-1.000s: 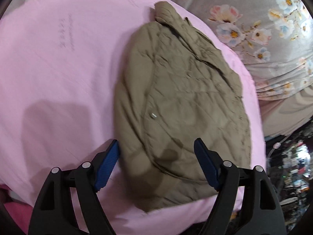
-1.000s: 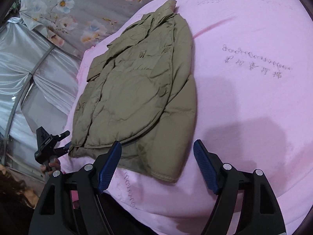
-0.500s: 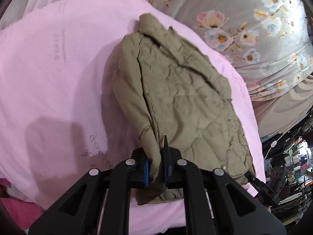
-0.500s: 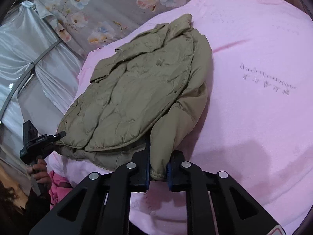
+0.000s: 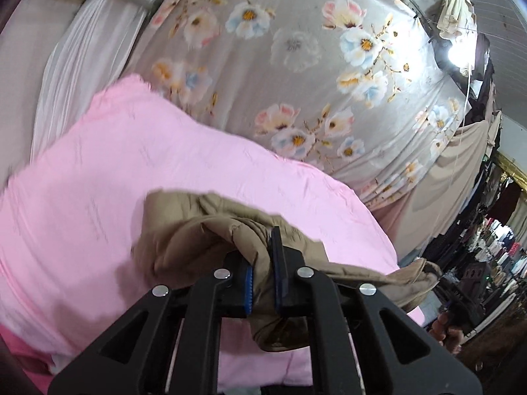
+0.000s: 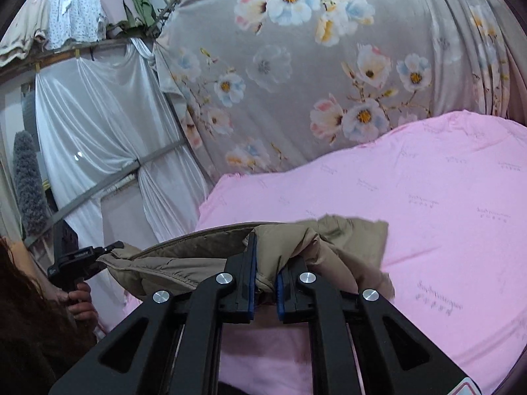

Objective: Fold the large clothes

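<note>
Left gripper (image 5: 262,285) clamped on khaki jacket (image 5: 197,230) hem; right gripper (image 6: 265,284) clamped likewise. Jacket bunched, lifted above pink sheet (image 5: 82,197).

Pink sheet (image 5: 204,177) covers the bed, faint script printed across it (image 6: 454,204). Grey floral curtain (image 5: 296,65) hangs along the bed's far edge. White satin drape (image 6: 98,131), gathered and tied, beyond the bed's far left corner. Grey fluffy duster (image 6: 28,181) stands left of the drape. Garments on a rail (image 6: 75,16) above. Bright lamp (image 5: 457,54) upper right; cluttered clothes racks (image 5: 494,247) off the bed's right edge
</note>
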Demonstrator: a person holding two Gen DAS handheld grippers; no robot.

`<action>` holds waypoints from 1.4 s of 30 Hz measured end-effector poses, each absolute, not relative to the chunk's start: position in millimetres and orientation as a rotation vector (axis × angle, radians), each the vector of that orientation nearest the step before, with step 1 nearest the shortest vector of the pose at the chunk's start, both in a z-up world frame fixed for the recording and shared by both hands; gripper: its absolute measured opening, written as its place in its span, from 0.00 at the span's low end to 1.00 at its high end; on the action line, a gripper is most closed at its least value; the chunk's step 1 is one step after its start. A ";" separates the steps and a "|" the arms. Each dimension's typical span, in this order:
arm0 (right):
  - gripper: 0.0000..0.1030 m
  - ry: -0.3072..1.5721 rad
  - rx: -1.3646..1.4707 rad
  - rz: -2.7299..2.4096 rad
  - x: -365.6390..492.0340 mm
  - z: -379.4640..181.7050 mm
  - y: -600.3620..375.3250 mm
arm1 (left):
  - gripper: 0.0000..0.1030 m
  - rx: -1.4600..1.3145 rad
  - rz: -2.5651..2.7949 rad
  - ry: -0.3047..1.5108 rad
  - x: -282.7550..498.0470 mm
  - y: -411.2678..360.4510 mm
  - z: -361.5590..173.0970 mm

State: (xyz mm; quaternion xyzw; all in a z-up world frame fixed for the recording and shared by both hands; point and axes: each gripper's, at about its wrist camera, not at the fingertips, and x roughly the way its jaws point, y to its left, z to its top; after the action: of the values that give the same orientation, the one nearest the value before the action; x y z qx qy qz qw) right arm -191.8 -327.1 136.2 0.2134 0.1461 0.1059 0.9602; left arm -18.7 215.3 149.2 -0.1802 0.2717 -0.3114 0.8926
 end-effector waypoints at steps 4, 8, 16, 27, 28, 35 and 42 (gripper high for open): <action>0.08 0.315 0.444 0.148 -115.4 137.9 -328.8 | 0.09 -0.259 -0.534 0.547 31.5 167.7 157.1; 0.08 0.356 0.483 0.060 -44.7 115.7 -335.6 | 0.09 -0.166 -0.414 0.591 108.8 116.1 134.4; 0.08 0.506 0.515 -0.095 64.7 52.0 -337.2 | 0.10 -0.071 -0.314 0.708 213.0 64.9 62.8; 0.08 0.645 0.529 -0.145 112.4 -22.1 -334.6 | 0.12 -0.055 -0.273 0.809 251.6 51.6 -29.7; 0.08 0.646 0.527 -0.146 113.4 -24.9 -333.8 | 0.13 -0.055 -0.272 0.800 250.3 50.9 -32.1; 0.08 0.642 0.532 -0.148 116.8 -33.2 -331.2 | 0.13 -0.108 -0.290 0.788 252.6 52.2 -39.9; 0.24 0.548 0.625 -0.056 82.1 -7.7 -347.3 | 0.21 -0.159 -0.354 0.775 241.4 69.4 -22.7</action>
State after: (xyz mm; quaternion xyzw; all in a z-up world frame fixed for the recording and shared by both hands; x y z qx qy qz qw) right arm 82.1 -347.2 -7.7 0.3034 0.2664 -0.0273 0.9145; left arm 241.4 69.4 -22.7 -0.0772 0.3753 -0.1715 0.9076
